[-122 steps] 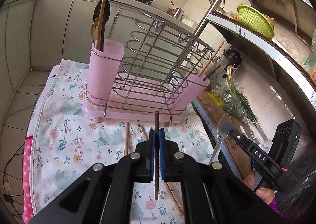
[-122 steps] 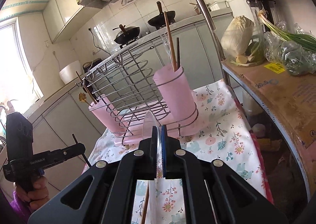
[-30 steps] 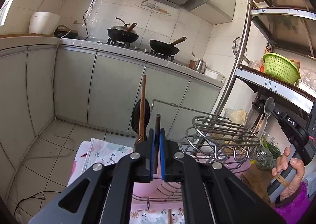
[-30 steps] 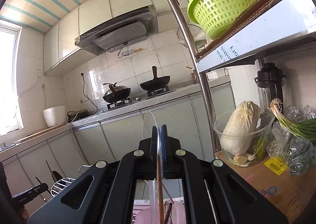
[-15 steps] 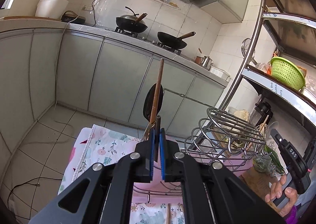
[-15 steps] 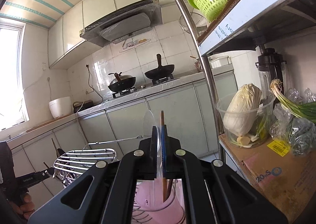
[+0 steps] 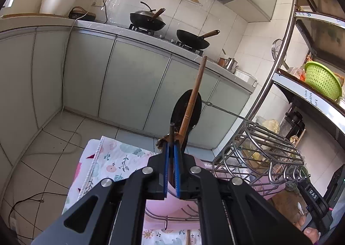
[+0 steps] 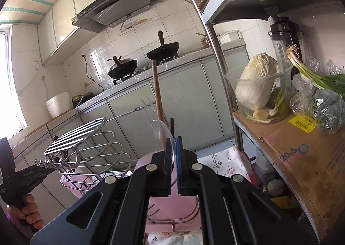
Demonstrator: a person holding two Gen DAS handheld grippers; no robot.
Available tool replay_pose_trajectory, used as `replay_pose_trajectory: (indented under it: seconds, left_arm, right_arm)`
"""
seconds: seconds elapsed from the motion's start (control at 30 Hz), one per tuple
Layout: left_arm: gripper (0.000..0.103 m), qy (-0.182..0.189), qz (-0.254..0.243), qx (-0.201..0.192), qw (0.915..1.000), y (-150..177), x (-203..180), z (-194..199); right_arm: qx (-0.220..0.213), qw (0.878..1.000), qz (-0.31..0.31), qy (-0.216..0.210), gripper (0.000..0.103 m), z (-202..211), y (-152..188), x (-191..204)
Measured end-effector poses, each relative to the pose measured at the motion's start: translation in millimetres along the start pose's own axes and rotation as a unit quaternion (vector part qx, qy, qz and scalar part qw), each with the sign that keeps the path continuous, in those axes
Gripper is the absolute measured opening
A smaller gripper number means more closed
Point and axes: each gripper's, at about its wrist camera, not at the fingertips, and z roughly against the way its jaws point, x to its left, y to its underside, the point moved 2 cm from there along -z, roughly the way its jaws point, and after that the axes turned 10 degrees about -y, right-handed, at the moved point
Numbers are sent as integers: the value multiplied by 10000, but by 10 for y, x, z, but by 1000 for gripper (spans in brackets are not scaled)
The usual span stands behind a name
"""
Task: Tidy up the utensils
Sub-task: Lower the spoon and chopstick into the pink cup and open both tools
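My left gripper (image 7: 171,169) is shut on a thin dark chopstick (image 7: 171,135) that stands upright between the blue pads, right above a pink utensil cup (image 7: 172,204) of the wire dish rack (image 7: 265,154). A wooden-handled utensil (image 7: 194,98) and a black spoon (image 7: 185,111) stand in that cup. My right gripper (image 8: 174,165) is shut on a clear plastic spoon (image 8: 165,135) over the other pink cup (image 8: 172,199), which holds a wooden-handled utensil (image 8: 157,94) and a dark chopstick (image 8: 171,126).
The rack stands on a floral cloth (image 7: 112,165). A metal shelf post (image 8: 213,40) rises to the right, with a cardboard shelf (image 8: 297,147) bearing cabbage and greens. Cabinets and a stove with woks (image 7: 192,40) lie behind. A chopstick (image 7: 187,238) lies on the cloth below.
Both grippers have come lower and closer to the pink cups. The right gripper's clear spoon now tilts left above its cup. The left gripper's chopstick stands nearer the wooden handle.
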Motion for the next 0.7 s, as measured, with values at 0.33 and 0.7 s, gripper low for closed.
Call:
replay_pose_trajectory:
  seconds: [0.33,0.7]
  left_arm:
    - [5,40,258,171,9995,25,49,-114]
    - [32,-13,291,223,9993,87,15,-28]
  right_arm:
    - [156,9998,-66,-42,4,-21,51,11]
    - [331,9993,-112,-92,5,0,35,53]
